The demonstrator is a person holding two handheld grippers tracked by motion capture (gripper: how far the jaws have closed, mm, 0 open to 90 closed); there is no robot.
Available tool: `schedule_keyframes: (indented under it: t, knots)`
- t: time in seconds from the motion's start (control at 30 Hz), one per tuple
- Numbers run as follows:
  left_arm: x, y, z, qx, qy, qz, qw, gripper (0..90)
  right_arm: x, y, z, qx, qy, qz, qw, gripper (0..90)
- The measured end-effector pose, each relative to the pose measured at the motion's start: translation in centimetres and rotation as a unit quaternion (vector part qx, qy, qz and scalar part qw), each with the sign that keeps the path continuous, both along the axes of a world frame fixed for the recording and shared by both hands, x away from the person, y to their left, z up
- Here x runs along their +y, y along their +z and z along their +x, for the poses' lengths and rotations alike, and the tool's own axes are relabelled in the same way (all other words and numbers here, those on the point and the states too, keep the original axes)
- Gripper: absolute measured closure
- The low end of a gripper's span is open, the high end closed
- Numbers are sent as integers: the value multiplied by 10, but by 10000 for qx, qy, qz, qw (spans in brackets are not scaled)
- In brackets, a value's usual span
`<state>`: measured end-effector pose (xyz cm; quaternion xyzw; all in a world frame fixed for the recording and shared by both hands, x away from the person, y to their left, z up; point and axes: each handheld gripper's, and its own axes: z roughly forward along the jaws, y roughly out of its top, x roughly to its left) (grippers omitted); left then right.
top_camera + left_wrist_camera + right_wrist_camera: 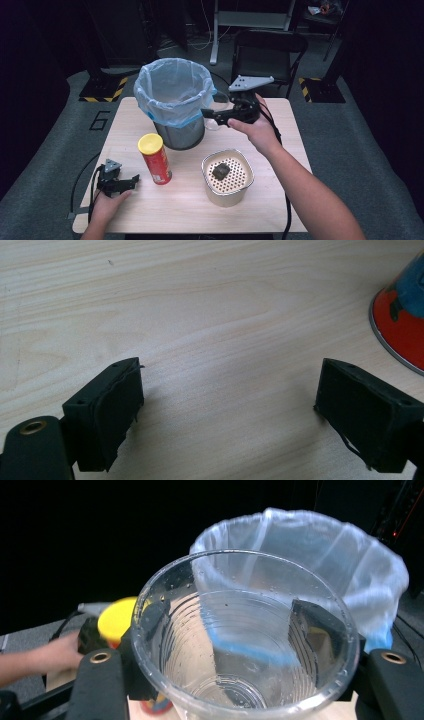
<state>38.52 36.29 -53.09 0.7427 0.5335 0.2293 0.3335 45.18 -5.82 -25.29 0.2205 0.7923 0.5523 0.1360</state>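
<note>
My right gripper is shut on a clear plastic cup, held in the air just right of the metal bin with its pale blue liner. In the right gripper view the cup sits between the two jaws with its open mouth toward the camera, my right gripper pressing its sides, and the liner rises right behind it. My left gripper rests on the table at the front left, open and holding nothing. In its own view my left gripper shows bare wood between wide jaws.
A red can with a yellow lid stands between the left gripper and the bin; its base is just right of the left jaws. A round container with a perforated insert holds a dark lump. A black chair stands behind the table.
</note>
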Motion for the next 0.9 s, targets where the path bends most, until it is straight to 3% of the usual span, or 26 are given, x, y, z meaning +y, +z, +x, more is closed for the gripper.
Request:
schedule_keyframes:
  t: [0.1, 0.23, 0.5, 0.67, 0.77, 0.9]
  knots:
    - [0, 0, 0, -2, -10, 11, 10000, 111, 10, 13, 6, -107, -72, -91, 9999, 338]
    - [0, 0, 0, -48, 6, 23, 10000, 111, 20, 30, 13, -82, -234, -62, 9997, 338]
    - [0, 0, -1, -1, -27, 24, 10000, 111, 32, 47, 36, -70, -651, 17, 9979, 329]
    - [0, 1, -1, 31, -39, 30, 10000, 111, 42, 45, 58, 16, -789, 141, 9968, 335]
    - [-1, -1, 0, -43, 21, -22, 10000, 111, 56, 38, 68, -81, -810, -50, 9967, 337]
    - [-2, 0, 0, 23, 22, -6, 10000, 111, 70, 30, 77, -12, -920, -102, 9957, 333]
